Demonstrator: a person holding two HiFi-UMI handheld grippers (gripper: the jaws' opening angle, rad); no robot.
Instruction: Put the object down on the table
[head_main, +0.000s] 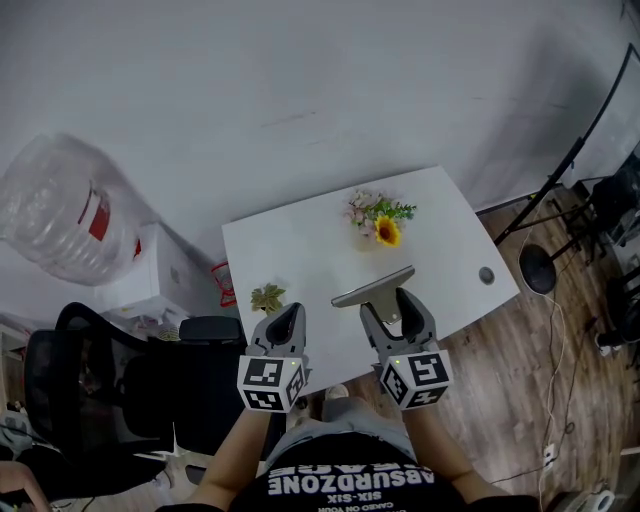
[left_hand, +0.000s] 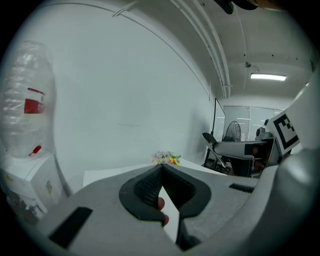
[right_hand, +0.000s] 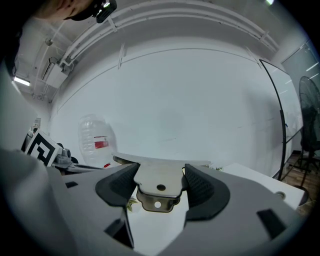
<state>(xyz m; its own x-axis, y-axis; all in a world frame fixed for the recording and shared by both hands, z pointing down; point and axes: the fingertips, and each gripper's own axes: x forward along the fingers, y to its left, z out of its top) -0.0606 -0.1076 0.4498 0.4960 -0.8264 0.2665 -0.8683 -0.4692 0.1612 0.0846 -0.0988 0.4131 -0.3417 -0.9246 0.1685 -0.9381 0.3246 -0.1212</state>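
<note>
Between the fingers of your right gripper (right_hand: 160, 186) a flat metal plate (head_main: 373, 286) sits pinched, over the table (head_main: 300, 240). Flowers (head_main: 378, 217) lie beyond, and a leaf (head_main: 267, 297) just past your left gripper (left_hand: 161, 169), its fingers pressed together. Whether the plate touches the table is unclear.

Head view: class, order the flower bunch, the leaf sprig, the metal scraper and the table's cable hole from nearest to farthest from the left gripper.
1. Leaf sprig, just ahead of the left gripper.
2. Metal scraper, to the right, held in the right gripper.
3. Flower bunch, farther back, right.
4. Cable hole, far right.
</note>
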